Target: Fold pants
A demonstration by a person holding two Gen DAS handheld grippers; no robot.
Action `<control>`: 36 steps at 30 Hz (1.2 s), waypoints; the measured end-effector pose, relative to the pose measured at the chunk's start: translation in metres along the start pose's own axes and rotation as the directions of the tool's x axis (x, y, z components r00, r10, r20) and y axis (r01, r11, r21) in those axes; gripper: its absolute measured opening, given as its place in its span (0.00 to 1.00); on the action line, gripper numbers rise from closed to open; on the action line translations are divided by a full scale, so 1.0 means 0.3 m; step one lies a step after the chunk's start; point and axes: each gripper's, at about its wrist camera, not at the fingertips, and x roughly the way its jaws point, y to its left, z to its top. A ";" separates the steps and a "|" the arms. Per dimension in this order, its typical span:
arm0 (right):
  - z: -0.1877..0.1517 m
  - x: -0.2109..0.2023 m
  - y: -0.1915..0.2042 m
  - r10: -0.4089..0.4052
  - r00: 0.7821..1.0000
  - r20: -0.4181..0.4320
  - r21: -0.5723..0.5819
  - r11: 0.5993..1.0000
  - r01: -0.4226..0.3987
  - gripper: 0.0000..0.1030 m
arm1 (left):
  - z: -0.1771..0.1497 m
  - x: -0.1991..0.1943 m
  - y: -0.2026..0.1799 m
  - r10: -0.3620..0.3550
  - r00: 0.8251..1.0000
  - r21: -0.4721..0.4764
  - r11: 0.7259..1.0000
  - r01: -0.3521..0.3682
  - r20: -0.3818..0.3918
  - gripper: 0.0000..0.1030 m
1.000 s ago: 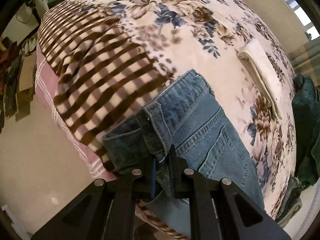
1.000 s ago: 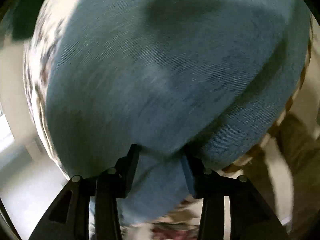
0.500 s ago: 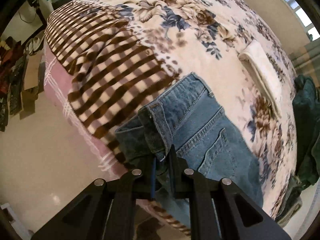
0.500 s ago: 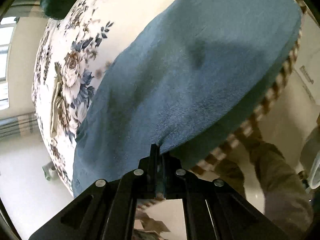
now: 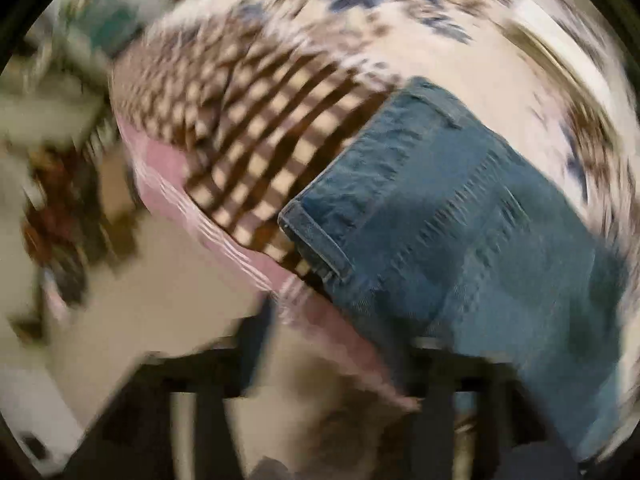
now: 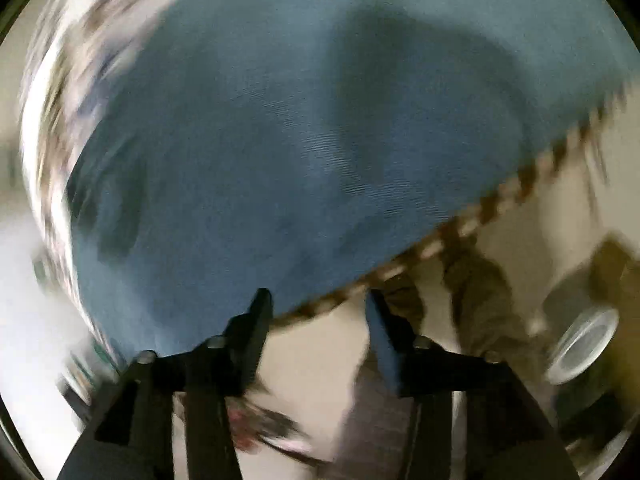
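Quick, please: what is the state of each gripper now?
Left gripper: opening, nothing between its fingers.
Right gripper: opening, jeans released.

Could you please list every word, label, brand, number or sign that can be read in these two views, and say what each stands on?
None can be read in either view.
The jeans show only a waistband, seams and a pocket; no tag or brand patch is visible.
The checked blanket and floral bedspread carry patterns only.
The clutter by the floor is too blurred to tell.
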 end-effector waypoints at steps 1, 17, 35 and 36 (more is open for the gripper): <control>0.011 -0.017 0.074 0.008 1.000 -0.004 -0.078 0.997 -0.008 0.52 | -0.008 -0.037 -0.041 0.029 0.999 0.053 0.998 -0.031 0.039 0.87; 0.474 0.150 0.725 -0.183 0.976 -0.114 -0.751 0.660 0.036 0.51 | 0.268 0.221 -0.565 -0.126 0.992 0.327 0.937 0.126 -0.019 0.95; 0.657 0.143 0.652 0.124 0.946 -0.299 -0.564 0.776 -0.280 0.10 | 0.206 0.219 -0.461 -0.154 0.988 0.354 0.923 0.153 -0.028 0.95; 0.691 0.096 0.606 0.151 0.958 -0.243 -0.528 0.808 -0.261 0.01 | 0.213 0.231 -0.456 -0.144 0.989 0.360 0.922 0.144 -0.027 0.95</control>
